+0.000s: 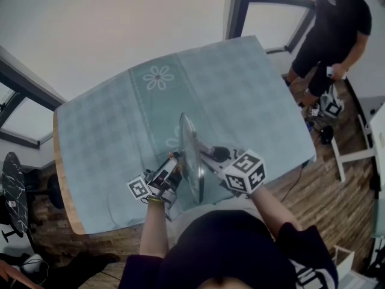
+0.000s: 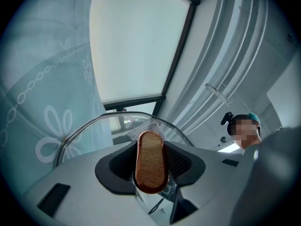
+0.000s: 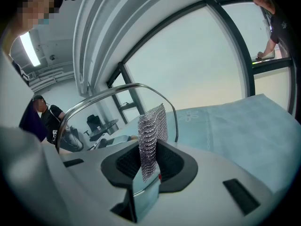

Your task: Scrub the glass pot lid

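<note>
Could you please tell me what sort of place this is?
Probably an office or lab room rather than a kitchen: a cloth-covered table, wood floor, tall window frames, and a bystander.

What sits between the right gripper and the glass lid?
A metal mesh scrubber, clamped in the right gripper, stands before the glass lid; the right gripper view shows it.

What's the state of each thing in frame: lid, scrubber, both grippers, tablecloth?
glass pot lid: up on edge, held by its wooden handle.
mesh scrubber: pinched upright, at the lid's face away from the handle.
left gripper: shut on the wooden handle.
right gripper: shut on the mesh scrubber.
tablecloth: spread flat, nothing else on it.
</note>
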`<state>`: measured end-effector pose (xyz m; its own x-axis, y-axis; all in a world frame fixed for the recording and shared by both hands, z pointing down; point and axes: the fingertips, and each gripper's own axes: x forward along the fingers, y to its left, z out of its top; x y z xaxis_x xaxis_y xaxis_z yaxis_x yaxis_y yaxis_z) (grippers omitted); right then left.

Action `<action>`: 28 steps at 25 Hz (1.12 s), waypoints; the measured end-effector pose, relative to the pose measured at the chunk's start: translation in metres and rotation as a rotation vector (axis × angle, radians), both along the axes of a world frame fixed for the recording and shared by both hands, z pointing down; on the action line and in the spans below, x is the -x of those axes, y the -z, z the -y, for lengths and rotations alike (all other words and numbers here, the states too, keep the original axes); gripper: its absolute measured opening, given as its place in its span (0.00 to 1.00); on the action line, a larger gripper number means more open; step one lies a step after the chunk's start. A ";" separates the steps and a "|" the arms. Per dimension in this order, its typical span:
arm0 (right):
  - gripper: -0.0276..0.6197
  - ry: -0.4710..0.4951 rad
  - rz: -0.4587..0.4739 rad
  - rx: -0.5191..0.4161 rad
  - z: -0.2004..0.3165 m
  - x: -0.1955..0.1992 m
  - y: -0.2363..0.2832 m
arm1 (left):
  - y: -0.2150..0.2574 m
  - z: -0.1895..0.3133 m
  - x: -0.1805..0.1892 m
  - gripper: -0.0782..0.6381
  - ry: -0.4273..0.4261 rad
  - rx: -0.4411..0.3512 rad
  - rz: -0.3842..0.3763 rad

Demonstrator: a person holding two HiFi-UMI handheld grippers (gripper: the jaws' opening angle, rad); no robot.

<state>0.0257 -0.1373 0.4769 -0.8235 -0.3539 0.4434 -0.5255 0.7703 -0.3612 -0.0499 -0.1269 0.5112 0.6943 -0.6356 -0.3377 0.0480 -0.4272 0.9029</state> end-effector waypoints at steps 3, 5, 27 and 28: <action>0.17 0.020 0.008 0.005 -0.002 0.005 0.000 | -0.001 0.000 0.002 0.34 0.005 0.000 -0.012; 0.17 0.033 0.014 0.009 -0.004 0.007 0.000 | 0.000 0.000 0.002 0.34 0.009 -0.003 -0.018; 0.17 0.176 0.046 -0.008 -0.042 0.021 0.010 | 0.001 -0.001 0.007 0.34 0.044 0.007 -0.037; 0.17 0.182 0.050 -0.008 -0.044 0.022 0.011 | 0.001 -0.001 0.008 0.34 0.046 0.007 -0.037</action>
